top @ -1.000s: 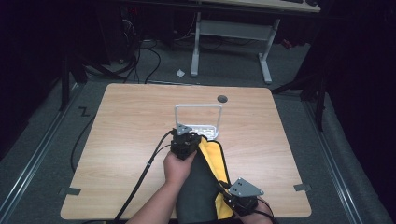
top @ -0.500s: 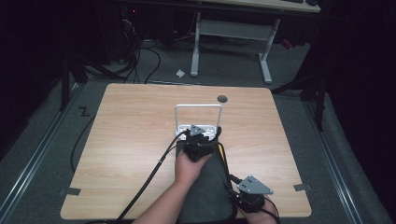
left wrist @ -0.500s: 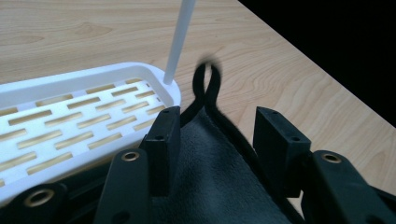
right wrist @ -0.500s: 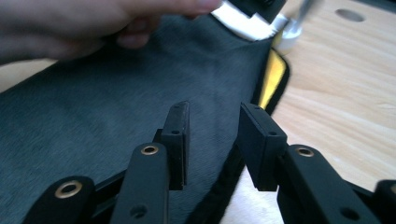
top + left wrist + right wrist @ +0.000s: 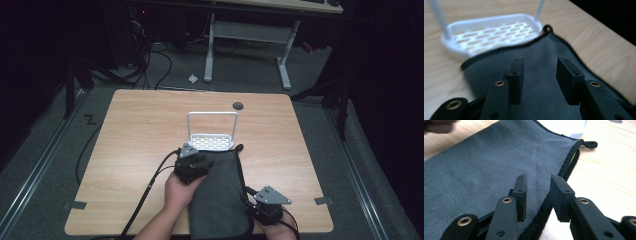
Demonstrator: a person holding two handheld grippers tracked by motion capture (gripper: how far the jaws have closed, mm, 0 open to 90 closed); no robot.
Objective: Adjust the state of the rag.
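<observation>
Now grey cloth (image 5: 220, 195) flat, black-edged, seemingly fleecy, corner loop by rack (image 5: 211, 141)

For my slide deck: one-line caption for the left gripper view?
Left gripper, jaws apart, over a dark grey cloth beside a white slotted rack.

Just ahead of the left gripper (image 5: 192, 162), past the far edge of the grey cloth (image 5: 220, 195), a white perforated rack (image 5: 211, 141) with an upright hoop handle blocks the straight path forward. To that gripper's left and beyond the rack, bare table (image 5: 140, 130) gives open passage. To the right of the right gripper (image 5: 269, 207) lies a strip of bare tabletop up to the table's edge.
</observation>
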